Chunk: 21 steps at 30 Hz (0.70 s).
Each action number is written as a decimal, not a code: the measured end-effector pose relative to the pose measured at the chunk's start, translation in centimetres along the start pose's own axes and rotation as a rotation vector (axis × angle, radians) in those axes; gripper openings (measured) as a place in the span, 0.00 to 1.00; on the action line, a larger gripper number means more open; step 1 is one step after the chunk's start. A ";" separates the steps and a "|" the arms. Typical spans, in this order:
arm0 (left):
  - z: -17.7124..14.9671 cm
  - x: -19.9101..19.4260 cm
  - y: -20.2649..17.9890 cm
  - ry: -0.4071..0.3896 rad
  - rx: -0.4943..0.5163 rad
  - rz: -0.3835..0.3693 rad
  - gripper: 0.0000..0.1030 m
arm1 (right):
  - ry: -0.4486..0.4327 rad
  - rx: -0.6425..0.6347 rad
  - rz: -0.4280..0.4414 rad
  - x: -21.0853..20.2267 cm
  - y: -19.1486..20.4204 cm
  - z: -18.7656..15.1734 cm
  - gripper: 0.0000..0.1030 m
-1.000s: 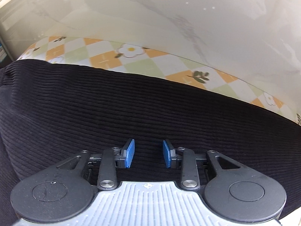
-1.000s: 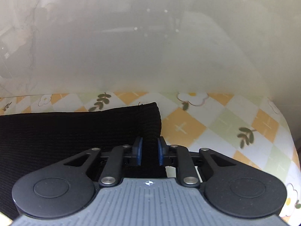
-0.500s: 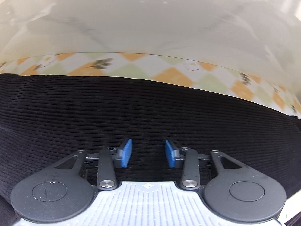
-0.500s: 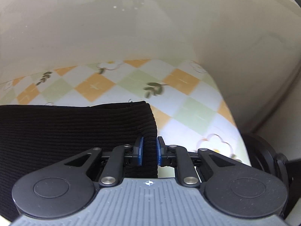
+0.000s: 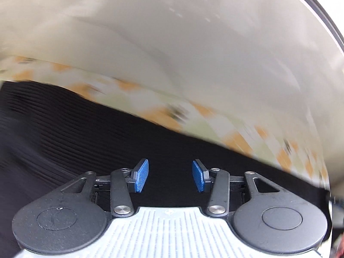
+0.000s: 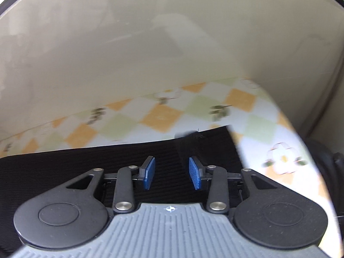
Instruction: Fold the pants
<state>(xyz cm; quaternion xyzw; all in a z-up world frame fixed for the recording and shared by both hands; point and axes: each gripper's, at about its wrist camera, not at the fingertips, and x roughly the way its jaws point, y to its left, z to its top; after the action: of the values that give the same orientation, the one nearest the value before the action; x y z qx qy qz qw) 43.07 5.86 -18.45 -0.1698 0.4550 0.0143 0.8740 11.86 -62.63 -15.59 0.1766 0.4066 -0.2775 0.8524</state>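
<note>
now that the right gripper [image 6: 171, 176] has let go of the pants [image 6: 64, 163], both grippers gape: fold laid, with the left gripper [image 5: 169, 177] empty too

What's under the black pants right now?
The black ribbed pants lie on a tablecloth with orange and green diamonds and flowers, showing past their far edge and right corner. Whatever sits beneath the fabric itself is covered. Both sets of jaws are open above the pants.

The pants [image 6: 86, 165] lie on the tablecloth [image 6: 163, 116], their corner seemingly near its right edge.
</note>
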 end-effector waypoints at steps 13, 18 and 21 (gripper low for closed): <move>6.2 -2.5 24.9 -0.097 -0.332 0.233 0.55 | 0.077 0.016 0.208 0.6 16.9 -6.0 0.38; 6.1 0.6 24.7 -0.053 -0.240 0.211 0.76 | 0.105 0.010 0.159 -0.2 16.9 -7.7 0.38; 5.0 1.7 21.8 -0.046 -0.186 0.198 0.78 | 0.119 0.045 0.123 -0.9 16.0 -8.4 0.38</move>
<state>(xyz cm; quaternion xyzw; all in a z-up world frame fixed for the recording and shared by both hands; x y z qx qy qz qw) 44.08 27.75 -23.42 -0.2040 0.4460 0.1466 0.8591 16.31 -45.41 -18.78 0.2369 0.4386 -0.2225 0.8379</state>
